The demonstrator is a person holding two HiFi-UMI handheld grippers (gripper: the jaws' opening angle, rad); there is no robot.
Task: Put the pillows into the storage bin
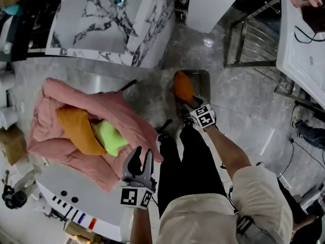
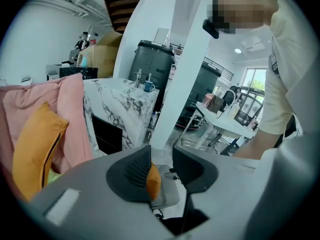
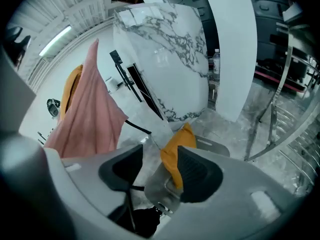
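3 pillows: far orange pillow point(image 1: 183, 85) (in storage bin point(image 1: 203, 75)), left orange pillow point(image 1: 78, 131), lime pillow point(image 1: 110, 138) on 1 pink blanket point(image 1: 61, 93) | white table point(image 1: 61, 183), grey floor point(image 1: 244, 103) | left gripper point(image 1: 140, 157), right gripper point(image 1: 195, 107): both released, empty

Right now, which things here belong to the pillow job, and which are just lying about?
Job: orange fabric pillow in the grey plastic storage bin; second orange pillow; lime-green pillow.
Lying about: pink padded quilt; white marble-patterned counter.

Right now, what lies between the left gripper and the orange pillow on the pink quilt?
A lime-green pillow on the pink quilt, touching the orange pillow, then quilt folds toward the left gripper; head view shows it.
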